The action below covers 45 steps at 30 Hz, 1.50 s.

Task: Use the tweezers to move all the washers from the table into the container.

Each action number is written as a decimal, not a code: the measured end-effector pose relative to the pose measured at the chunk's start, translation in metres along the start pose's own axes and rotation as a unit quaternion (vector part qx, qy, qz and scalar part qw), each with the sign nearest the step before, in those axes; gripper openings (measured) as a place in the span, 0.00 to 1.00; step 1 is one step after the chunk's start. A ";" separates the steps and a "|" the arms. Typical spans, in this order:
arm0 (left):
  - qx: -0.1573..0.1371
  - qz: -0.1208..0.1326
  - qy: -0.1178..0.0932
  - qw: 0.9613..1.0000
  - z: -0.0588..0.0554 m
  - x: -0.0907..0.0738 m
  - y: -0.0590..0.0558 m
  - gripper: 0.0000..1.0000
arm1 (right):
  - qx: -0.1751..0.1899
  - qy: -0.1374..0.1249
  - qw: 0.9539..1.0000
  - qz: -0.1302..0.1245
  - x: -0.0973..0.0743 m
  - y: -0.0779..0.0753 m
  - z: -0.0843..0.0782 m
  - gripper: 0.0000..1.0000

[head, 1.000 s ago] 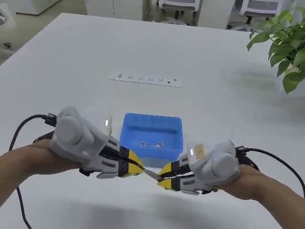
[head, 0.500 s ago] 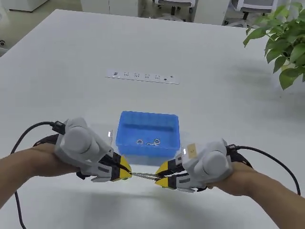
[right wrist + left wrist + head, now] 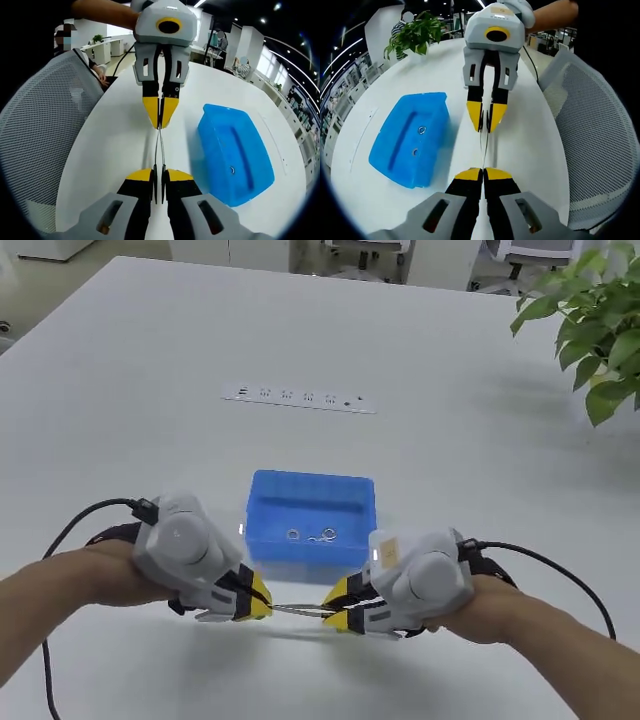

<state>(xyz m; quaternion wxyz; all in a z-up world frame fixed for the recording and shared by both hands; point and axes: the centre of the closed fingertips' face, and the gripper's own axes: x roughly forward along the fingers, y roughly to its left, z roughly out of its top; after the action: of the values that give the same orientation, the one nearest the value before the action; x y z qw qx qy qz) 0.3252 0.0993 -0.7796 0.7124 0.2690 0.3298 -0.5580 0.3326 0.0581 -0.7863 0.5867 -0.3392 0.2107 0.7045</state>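
Observation:
Thin metal tweezers (image 3: 296, 610) lie level between my two grippers, just above the table in front of the blue container (image 3: 264, 528). My left gripper (image 3: 262, 603) is shut on one end and my right gripper (image 3: 332, 614) is shut on the other. In the left gripper view my jaws (image 3: 482, 173) pinch the tweezers (image 3: 482, 148), and the right gripper (image 3: 485, 125) faces me. In the right gripper view the tweezers' two arms (image 3: 159, 146) run from my jaws (image 3: 159, 176) to the left gripper (image 3: 160, 121). Washers (image 3: 312, 536) lie inside the container (image 3: 395, 150) (image 3: 250, 145).
A white power strip (image 3: 300, 398) lies further back on the table. A potted plant (image 3: 590, 330) stands at the far right. A mesh chair (image 3: 600, 125) (image 3: 45, 125) stands by the near table edge. Cables trail from both grippers.
The two grippers have drawn apart and come down toward the near edge. The tweezers now stretch level between them, where before the jaw tips nearly met.

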 end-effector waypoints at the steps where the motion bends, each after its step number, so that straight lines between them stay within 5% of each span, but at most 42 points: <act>1: 0.001 -0.002 0.001 1.000 0.000 0.001 -0.001 0.05 | 0.000 0.002 1.000 0.001 0.001 0.001 -0.002 0.10; 45: -0.016 -0.017 0.025 0.999 -0.013 0.019 -0.011 0.06 | 0.014 0.028 0.999 0.010 0.006 0.013 -0.018 0.13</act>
<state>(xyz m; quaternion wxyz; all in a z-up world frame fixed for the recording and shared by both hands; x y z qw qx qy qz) 0.3151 0.0947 -0.8033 0.6986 0.2654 0.3610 -0.5578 0.3238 0.0467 -0.8041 0.5780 -0.3481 0.2405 0.6978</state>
